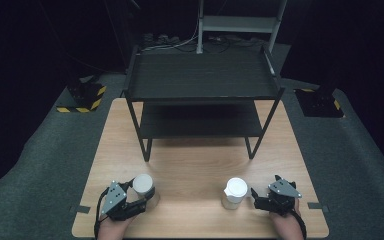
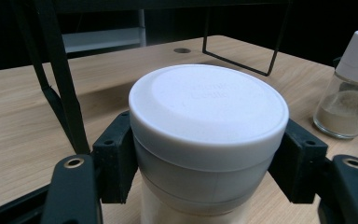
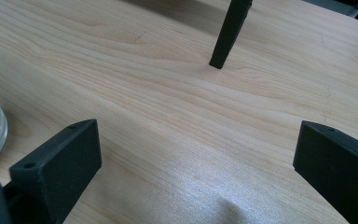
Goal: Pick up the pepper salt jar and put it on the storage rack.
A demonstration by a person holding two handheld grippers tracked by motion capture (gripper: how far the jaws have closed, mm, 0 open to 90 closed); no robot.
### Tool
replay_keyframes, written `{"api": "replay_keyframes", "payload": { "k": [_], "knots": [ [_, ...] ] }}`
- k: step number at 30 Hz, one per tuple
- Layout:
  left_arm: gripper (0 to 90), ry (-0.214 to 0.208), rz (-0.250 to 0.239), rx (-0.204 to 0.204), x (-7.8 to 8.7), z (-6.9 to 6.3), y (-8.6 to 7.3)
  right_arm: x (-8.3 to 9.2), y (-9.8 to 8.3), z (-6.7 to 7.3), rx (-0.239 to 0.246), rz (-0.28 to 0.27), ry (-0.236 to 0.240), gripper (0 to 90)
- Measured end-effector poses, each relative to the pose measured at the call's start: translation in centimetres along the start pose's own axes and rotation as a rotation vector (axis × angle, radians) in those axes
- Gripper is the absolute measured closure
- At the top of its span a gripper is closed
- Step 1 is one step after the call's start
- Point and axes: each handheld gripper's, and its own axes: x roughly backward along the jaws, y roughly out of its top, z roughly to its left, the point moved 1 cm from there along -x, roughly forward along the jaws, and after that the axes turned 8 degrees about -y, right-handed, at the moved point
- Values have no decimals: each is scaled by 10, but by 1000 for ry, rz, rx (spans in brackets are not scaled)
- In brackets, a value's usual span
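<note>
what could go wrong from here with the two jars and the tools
1. The left tool grips the left jar just under its white lid, well above the base, so the jar might tilt or slip when lifted.
2. The right tool is open beside the right jar, not around it; closing now would likely grab nothing or nudge the jar over.
3. The black shelf's leg stands close; a lift could clip it.

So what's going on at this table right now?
A person works at a wooden table with a gripper in each hand. The left gripper has its jaws on either side of a white-lidded jar, just under the lid. The right gripper is open over bare wood, beside a second jar it has not grasped. A black two-tier shelf stands empty at the table's far side.
</note>
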Motion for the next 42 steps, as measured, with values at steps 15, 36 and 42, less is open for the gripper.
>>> {"api": "replay_keyframes", "payload": {
  "k": [15, 36, 42],
  "knots": [
    [337, 8, -11, 9, 5, -5, 10, 0, 1, 0, 3, 4, 3, 0],
    [337, 3, -52, -19, -1, -10, 35, 1, -1, 0, 4, -3, 0, 0],
    [337, 3, -66, -21, -7, -11, 45, 1, -1, 0, 3, -2, 1, 0]
  ]
}}
